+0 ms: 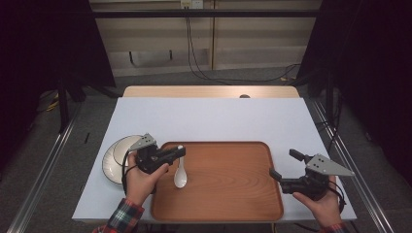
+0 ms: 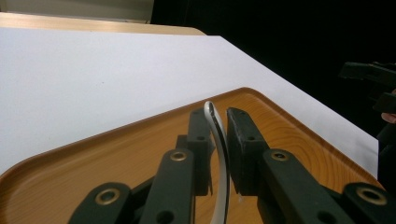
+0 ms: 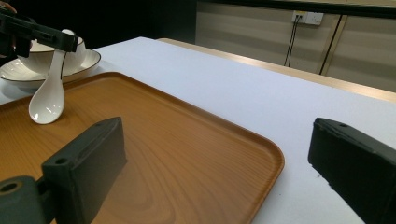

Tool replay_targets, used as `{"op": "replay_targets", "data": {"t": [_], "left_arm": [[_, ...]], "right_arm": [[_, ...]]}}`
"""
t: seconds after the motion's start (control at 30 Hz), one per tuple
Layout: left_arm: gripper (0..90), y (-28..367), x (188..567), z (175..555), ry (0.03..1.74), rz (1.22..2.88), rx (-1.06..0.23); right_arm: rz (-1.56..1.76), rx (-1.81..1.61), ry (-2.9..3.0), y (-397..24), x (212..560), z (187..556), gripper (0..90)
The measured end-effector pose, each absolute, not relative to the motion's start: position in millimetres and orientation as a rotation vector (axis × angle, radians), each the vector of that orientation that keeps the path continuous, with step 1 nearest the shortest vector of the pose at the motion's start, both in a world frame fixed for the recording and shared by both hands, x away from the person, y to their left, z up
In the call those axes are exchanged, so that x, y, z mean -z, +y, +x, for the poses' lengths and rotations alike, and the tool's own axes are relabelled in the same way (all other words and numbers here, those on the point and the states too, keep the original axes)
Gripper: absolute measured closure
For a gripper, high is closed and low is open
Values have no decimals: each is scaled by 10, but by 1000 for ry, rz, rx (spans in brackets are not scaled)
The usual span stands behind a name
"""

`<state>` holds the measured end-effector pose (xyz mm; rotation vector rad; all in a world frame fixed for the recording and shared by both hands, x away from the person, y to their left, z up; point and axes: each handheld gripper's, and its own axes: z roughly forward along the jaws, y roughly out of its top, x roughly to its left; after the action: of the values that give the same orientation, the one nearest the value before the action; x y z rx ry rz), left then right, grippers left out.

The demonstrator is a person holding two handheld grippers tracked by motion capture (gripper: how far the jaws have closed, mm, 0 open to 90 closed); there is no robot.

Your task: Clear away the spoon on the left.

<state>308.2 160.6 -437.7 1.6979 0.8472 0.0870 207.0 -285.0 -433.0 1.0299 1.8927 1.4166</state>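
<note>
- Our left tongs (image 1: pixel 180 151) are clamped narrow on the handle of the white spoon (image 1: pixel 180 175); in the left gripper view the handle (image 2: pixel 219 154) runs up between the two black jaws, both pads against it.
- The spoon hangs over the wooden tray (image 1: pixel 252 204), handle up and bowl down; in the right gripper view its bowl (image 3: pixel 45 106) sits at the tray's surface near the left end, touching or just above, we can't say which.
- We read this as the set-down step: the spoon is being placed on the tray, not yet let go.
- Just off the tray's left edge on the white worktop (image 1: pixel 218 121) sits the plate (image 1: pixel 111 167) with a small bowl (image 3: pixel 72 55) on it.
- Our right tongs (image 1: pixel 283 165) hang wide and empty over the tray's right edge.
- The next move calls for lowering the handle until the spoon lies flat, then easing the jaws apart and backing away without dragging it.
</note>
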Motion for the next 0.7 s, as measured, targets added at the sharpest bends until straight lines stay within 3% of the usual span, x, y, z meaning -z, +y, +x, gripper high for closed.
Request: {"op": "replay_targets", "data": {"t": [0.7], "left_arm": [[757, 1632, 4445, 3159, 874, 1710, -131]], "right_arm": [[1016, -1413, 1906, -2834, 4329, 2051, 39]]}}
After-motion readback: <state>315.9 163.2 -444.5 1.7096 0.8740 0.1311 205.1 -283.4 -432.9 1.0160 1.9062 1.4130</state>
